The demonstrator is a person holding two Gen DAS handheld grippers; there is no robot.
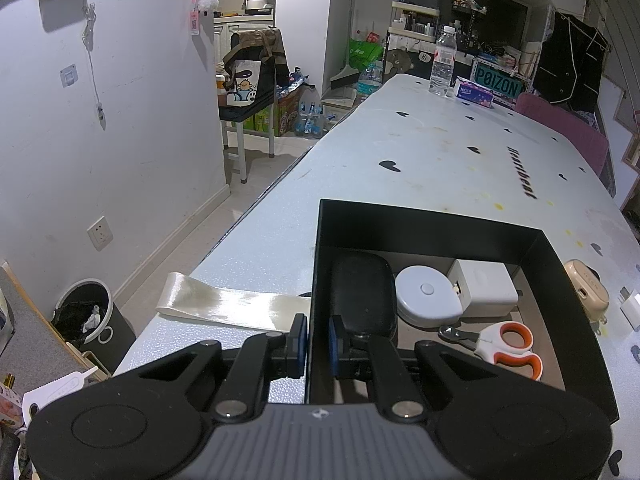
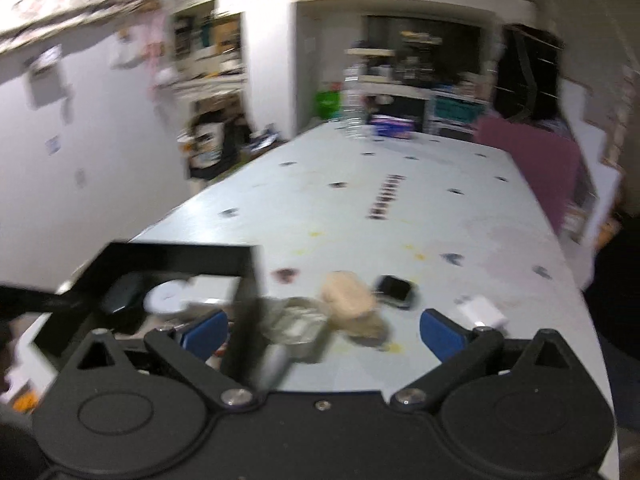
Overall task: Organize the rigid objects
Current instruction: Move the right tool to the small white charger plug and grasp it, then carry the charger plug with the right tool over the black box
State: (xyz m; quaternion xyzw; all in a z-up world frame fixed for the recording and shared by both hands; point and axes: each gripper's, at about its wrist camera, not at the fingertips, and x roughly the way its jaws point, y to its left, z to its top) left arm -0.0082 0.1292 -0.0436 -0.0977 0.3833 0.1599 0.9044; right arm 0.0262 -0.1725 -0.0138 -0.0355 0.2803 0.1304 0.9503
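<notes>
1. Gripping the left wall of the black box [image 1: 440, 220], the left gripper [image 1: 318, 346] has its blue pads clamped on that thin wall, one pad outside and one inside.
2. Inside the box, from left to right, lie a black oval case [image 1: 362, 292], a round white tape measure [image 1: 426, 294] and a white charger block [image 1: 486, 290]; orange-handled scissors [image 1: 500, 346] lie nearer, along the right side.
3. A cream ribbon strip [image 1: 232, 306] lies flat on the table [image 1: 420, 152] just left of the box, its right end reaching the outer pad.
4. Just beyond the box's right wall rests a beige earbud case [image 1: 586, 290], with a small white plug [image 1: 632, 308] further right at the frame edge.
5. The right gripper [image 2: 322, 330] hangs above the table with its jaws spread wide apart and nothing pressed between them (the view is badly blurred).
6. Between its open fingers, in the right wrist view, the box's right wall rises as a dark vertical edge, and beside it lies a clear crinkled packet [image 2: 296, 320] touching the beige case.
7. Farther out sits a dark smartwatch [image 2: 394, 290], near the case.
8. At the table's far end stand a water bottle [image 1: 442, 62] and a tissue pack [image 1: 474, 96], well apart from the box.
</notes>
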